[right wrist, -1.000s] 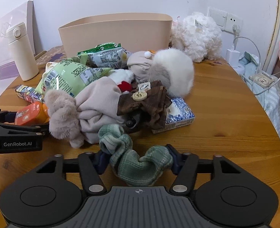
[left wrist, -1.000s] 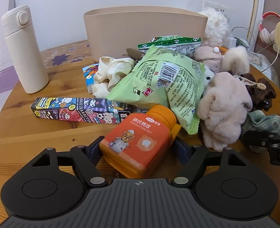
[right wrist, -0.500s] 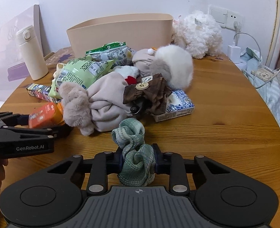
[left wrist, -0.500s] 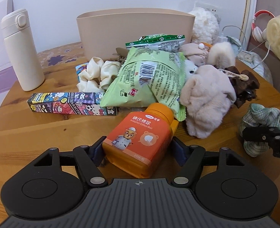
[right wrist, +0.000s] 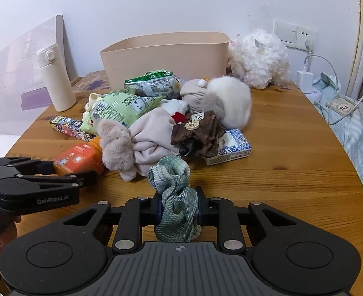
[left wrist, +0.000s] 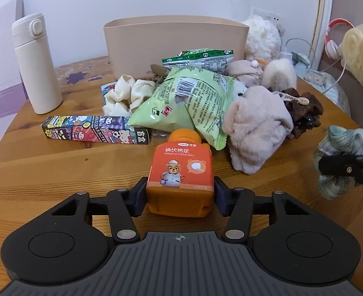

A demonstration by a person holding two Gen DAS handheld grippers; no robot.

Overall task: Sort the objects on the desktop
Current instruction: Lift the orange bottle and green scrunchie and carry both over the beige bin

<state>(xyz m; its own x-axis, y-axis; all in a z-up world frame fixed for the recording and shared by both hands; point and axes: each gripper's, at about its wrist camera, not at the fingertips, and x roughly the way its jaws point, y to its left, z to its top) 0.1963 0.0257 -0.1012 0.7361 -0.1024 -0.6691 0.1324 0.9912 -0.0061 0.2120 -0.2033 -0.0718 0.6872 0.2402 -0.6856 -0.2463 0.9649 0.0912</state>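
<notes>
Orange cotton-ball bottle (left wrist: 181, 170) clamped at its base by left gripper (left wrist: 180, 198), jaws just closed, beside heap on wooden table (left wrist: 45, 172); green scrunchie (right wrist: 175, 197) pinched in right gripper (right wrist: 179, 208), both likely for beige bin (left wrist: 176, 42).

Soft, even indoor light is filling both views, leaving the white wall (right wrist: 181, 5) bright and only faint shadows lying under the clutter on the table (right wrist: 292, 162). No harsh glare is showing. The fisheye lens is bending the wall's lines and darkening the corners. Things nearest the wall are looking slightly soft, perhaps from lens blur; the table's middle is staying sharp.
</notes>
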